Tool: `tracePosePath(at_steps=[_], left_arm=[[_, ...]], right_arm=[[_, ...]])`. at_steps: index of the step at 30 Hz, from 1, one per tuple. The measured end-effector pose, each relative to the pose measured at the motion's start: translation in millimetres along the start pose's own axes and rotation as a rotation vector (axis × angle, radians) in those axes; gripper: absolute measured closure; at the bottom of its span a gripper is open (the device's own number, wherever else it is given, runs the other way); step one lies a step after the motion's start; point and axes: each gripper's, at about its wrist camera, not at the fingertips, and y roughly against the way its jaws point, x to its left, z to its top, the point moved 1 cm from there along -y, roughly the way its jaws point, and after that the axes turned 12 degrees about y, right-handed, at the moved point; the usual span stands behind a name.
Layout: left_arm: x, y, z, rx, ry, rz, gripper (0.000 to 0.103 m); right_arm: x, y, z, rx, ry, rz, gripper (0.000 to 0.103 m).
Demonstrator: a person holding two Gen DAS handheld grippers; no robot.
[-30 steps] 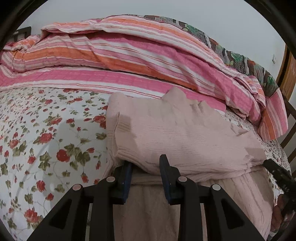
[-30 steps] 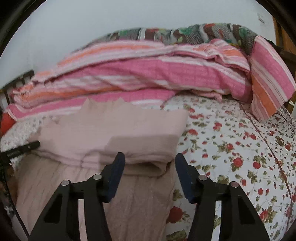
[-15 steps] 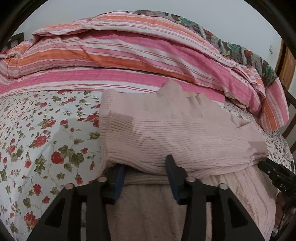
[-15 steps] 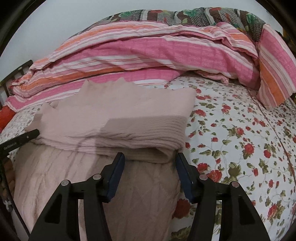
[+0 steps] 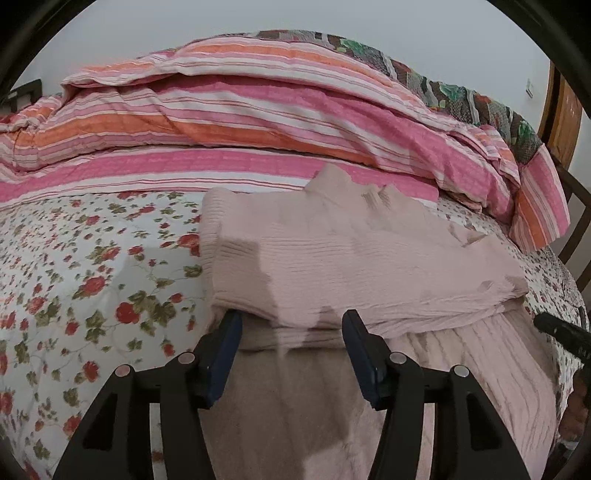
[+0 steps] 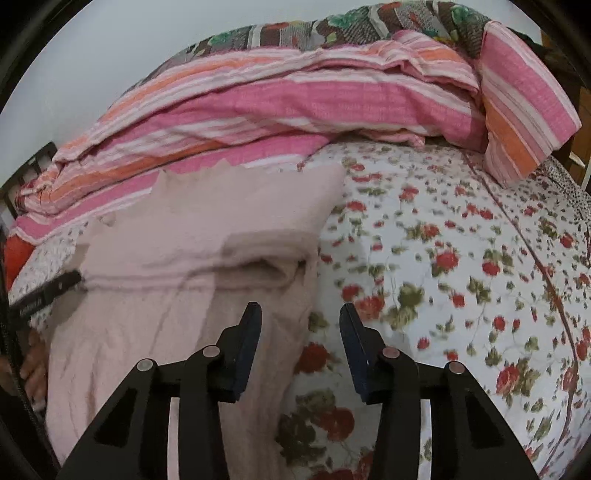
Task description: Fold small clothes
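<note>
A pale pink knitted sweater (image 5: 351,254) lies on the flowered bed sheet (image 5: 92,266), its far part folded back over its near part. It also shows in the right wrist view (image 6: 207,236). My left gripper (image 5: 291,332) is open and empty, its fingertips at the near edge of the folded layer. My right gripper (image 6: 299,321) is open and empty, just short of the fold, over the sweater's right edge. The tip of the right gripper (image 5: 561,328) shows at the right of the left wrist view, and the left gripper's tip (image 6: 48,291) at the left of the right wrist view.
A heap of pink, orange and white striped bedding (image 5: 258,122) lies along the far side of the bed, also in the right wrist view (image 6: 295,99). A patterned dark quilt (image 6: 351,26) lies behind it. A wooden frame (image 5: 561,114) stands at the far right.
My left gripper has opened wider and let go of the folded edge. My right gripper has drawn back and to the right, off the fold. The sweater stays folded.
</note>
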Motion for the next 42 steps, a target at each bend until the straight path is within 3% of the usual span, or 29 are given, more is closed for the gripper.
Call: tracePosePath(at_steps=[5,9,11,13,15,19,26,32,38,42], left_arm=[[11.7,1.1,3.0,-0.003,0.025,0.001,0.047],[13.8,-2.8,5.6,0.008,0.038,-0.013,0.047],[12.1,-2.5,5.4,0.002,0.029,-0.01,0.047],[9.3,-3.8,4.8,0.002,0.014,-0.006,0.047],[6.7,-7.3,4.0,0.009,-0.001,0.006,0.047],[6.2,-6.2,3.7,0.006,-0.003,0.012,0.047],[7.2,-7.9,2.0,0.024,-0.007,0.027,0.047],[-4.6,6.5,-5.8,-0.012,-0.091,0.071,0.047],[2.8,52.9,-36.9,0.017,-0.079,0.036,0.047],[19.2,94.6,-71.1,0.029,-0.057,-0.014,0.047]], right_arm=[[2.6,-22.9,20.0,0.014,0.028,-0.066,0.059],[1.6,-46.3,26.0,0.049,0.052,-0.065,0.072],[-10.8,-37.9,27.2,-0.011,-0.001,-0.077,0.071],[-18.6,-46.8,20.2,0.031,-0.06,-0.066,0.069],[-15.9,-51.3,16.2,0.05,-0.028,-0.07,0.069],[-12.2,-35.7,12.7,0.059,-0.006,-0.068,0.065],[-4.4,15.8,-28.3,0.06,0.029,-0.092,0.061],[4.5,65.2,-68.2,0.035,0.026,-0.06,0.06],[20.2,88.9,-92.0,0.016,0.046,-0.042,0.06],[28.5,97.0,-107.6,0.019,0.017,0.021,0.06]])
